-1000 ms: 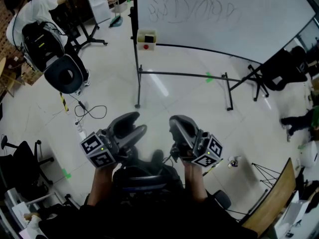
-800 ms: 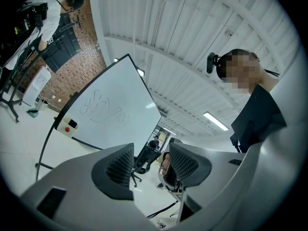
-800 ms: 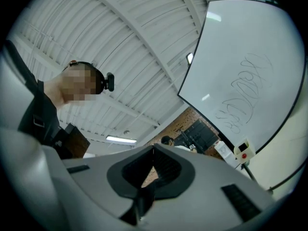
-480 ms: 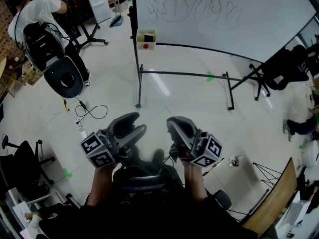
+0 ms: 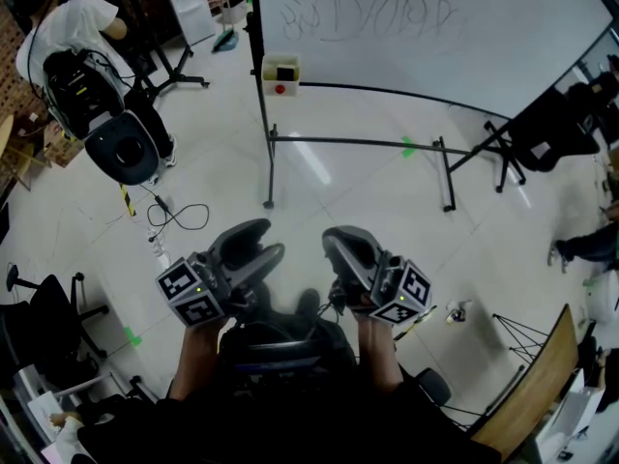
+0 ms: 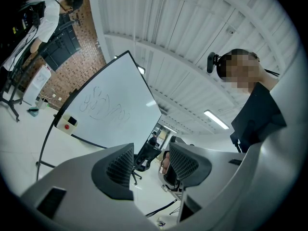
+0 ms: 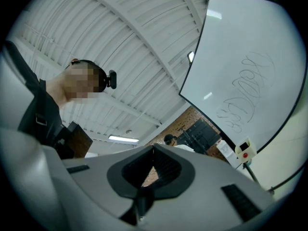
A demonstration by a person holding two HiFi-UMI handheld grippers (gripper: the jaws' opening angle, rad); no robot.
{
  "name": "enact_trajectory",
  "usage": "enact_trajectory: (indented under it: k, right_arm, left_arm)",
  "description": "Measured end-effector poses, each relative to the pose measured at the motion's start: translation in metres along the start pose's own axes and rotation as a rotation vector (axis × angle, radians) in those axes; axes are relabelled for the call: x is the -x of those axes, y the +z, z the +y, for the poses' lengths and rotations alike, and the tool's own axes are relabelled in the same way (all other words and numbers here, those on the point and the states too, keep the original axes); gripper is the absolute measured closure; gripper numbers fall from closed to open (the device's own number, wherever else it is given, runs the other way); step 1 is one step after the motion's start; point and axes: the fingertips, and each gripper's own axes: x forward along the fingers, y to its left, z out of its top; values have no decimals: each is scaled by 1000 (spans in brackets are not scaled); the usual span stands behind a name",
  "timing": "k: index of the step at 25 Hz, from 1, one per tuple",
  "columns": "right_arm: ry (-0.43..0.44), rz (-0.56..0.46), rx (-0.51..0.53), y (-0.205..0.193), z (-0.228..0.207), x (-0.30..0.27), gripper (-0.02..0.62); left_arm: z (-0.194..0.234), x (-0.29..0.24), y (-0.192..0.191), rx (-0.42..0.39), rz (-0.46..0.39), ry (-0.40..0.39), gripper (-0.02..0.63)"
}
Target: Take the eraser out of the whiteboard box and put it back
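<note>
Both grippers are held low and close to the body, side by side above the pale tiled floor (image 5: pixel 368 201), well apart from the whiteboard (image 5: pixel 464 37) and touching nothing. Left gripper (image 5: pixel 259 246): jaws stand apart, ribbed pads facing each other with a clear gap; its own view shows only distant room between them, nothing held. Right gripper (image 5: pixel 340 247): jaws closed together, pads meeting along a single seam, nothing between them. Each gripper's marker cube faces the head camera, with a bare forearm behind it. The whiteboard stands on a black frame (image 5: pixel 358 145), its face carrying faint looping scribbles near the top. The box (image 5: pixel 282 83), cream-coloured with a red dot on its front, is fixed at the board's lower left corner beside the upright post. The eraser (image 5: pixel 283 69) shows as a small dark block in the upper part of that box; at this range its detail cannot be made out. Both gripper views point upward and take in the board, the box and the ribbed ceiling. In the head view's upper left, another person in a white shirt (image 5: pixel 68 17) bends over equipment beside a dark round-seated chair (image 5: pixel 124 145). A black cable (image 5: pixel 179 218) lies looped on the floor between that chair and the left gripper.
</note>
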Motion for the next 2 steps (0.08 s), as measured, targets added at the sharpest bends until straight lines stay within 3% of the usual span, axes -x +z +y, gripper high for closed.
enact_trajectory:
  k: [2]
  right_arm:
    - [0,-4,11,1,1,1,577]
  left_arm:
    - [-2,-1,-1,2,0,1,380]
